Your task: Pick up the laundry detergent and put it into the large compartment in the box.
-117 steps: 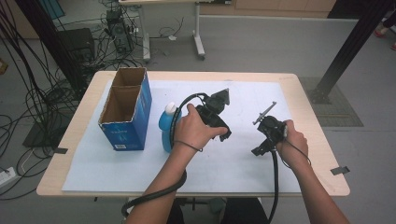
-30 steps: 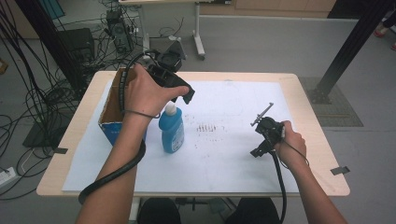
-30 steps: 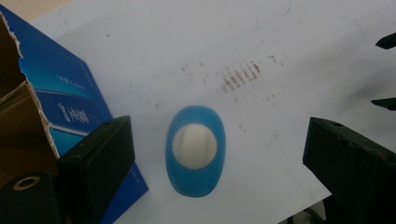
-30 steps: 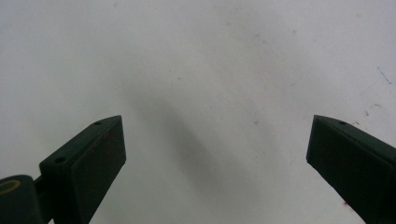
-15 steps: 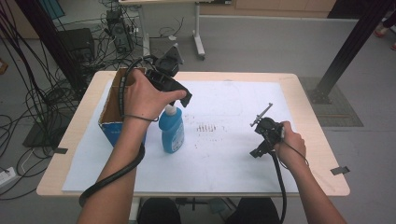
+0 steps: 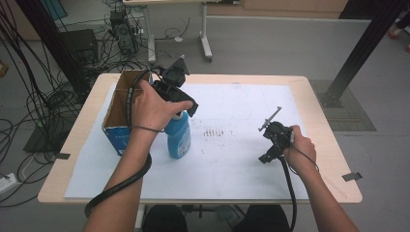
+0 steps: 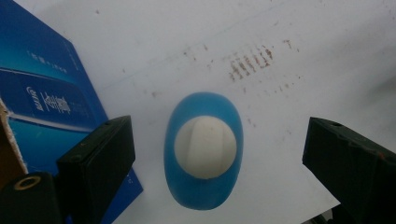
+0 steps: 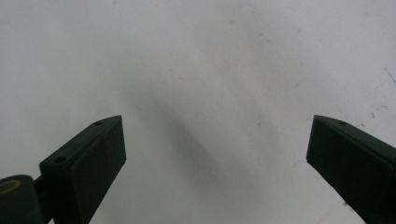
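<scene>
Left gripper (image 7: pixel 215 158) hanging wide open straight above the bottle (image 7: pixel 203 150), holding nothing; white cap (image 7: pixel 204 146) centred between the jaws, clear of both. Bottle upright on the white sheet (image 6: pixel 232 159), just beside the blue box (image 6: pixel 117 126). Farther right, well apart, right gripper (image 8: pixel 215 163) spread wide over bare sheet, gripping nothing

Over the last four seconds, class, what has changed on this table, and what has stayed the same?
The bottle, which lay on its side under the left tongs, now stands upright beside the box. The left tongs have let it go and risen; they hover open above its white cap. The right tongs, open over the paper, and the box have not moved.
</scene>
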A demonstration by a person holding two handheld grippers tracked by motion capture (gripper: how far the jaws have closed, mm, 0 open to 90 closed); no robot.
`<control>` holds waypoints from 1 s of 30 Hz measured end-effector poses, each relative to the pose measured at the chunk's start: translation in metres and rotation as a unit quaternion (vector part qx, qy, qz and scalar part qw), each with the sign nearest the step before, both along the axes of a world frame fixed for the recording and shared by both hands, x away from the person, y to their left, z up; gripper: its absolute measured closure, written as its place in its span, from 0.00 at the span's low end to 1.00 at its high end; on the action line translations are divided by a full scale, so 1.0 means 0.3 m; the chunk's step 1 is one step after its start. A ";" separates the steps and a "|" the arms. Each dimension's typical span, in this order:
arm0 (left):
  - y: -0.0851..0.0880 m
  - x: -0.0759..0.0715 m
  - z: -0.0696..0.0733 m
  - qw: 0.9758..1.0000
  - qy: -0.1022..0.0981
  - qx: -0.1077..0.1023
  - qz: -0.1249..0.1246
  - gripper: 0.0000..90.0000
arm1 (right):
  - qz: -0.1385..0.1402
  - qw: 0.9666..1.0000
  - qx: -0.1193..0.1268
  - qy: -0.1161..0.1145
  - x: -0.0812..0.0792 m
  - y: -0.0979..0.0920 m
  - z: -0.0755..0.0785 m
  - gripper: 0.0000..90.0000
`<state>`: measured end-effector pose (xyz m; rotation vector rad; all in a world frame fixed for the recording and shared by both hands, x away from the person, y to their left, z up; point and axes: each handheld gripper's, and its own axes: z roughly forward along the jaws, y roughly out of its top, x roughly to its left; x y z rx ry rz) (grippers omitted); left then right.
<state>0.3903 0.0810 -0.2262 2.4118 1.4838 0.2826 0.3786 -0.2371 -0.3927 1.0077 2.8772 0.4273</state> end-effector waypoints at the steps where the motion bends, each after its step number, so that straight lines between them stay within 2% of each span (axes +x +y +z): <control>1: -0.001 0.001 -0.006 1.000 0.002 0.000 -0.002 0.11 | 0.000 1.000 0.000 -0.001 0.000 0.000 0.000 0.05; 21: 0.012 0.010 -0.084 1.000 0.009 0.010 0.002 0.10 | 0.001 1.000 -0.004 0.004 0.001 0.004 -0.011 0.05; 30: 0.026 0.018 -0.119 1.000 0.015 0.003 0.005 0.10 | -0.001 1.000 -0.006 0.005 -0.002 0.000 -0.019 0.05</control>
